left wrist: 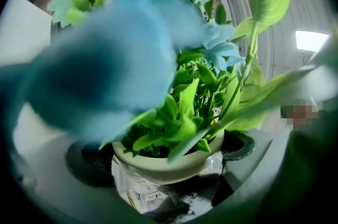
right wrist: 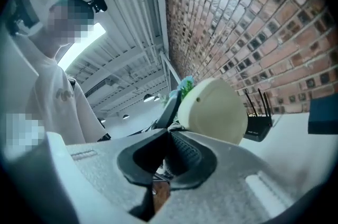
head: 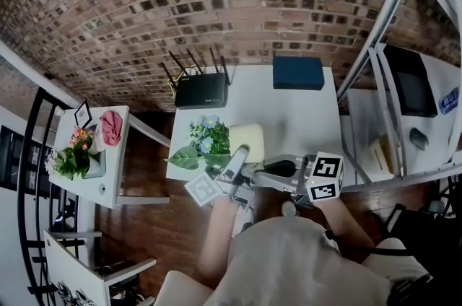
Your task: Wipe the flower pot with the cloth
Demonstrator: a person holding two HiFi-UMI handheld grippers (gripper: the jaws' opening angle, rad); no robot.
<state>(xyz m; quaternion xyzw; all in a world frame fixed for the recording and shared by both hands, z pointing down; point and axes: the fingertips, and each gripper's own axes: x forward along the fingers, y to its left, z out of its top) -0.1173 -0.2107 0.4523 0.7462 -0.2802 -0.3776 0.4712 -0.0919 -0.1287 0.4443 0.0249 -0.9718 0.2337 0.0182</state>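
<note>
Left claw (left wrist: 162, 157) is clamped on the tipped flower pot (head: 247, 141) at the surface's (head: 303, 117) 6 o'clock edge, right claw (right wrist: 168, 136) pinched shut empty, and the pink cloth (head: 110, 128), I think, sits untouched at 9 o'clock, so no wiping yet.

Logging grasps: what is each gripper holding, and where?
Left gripper grips the flower pot by its sides near the rim; right gripper holds nothing.
</note>
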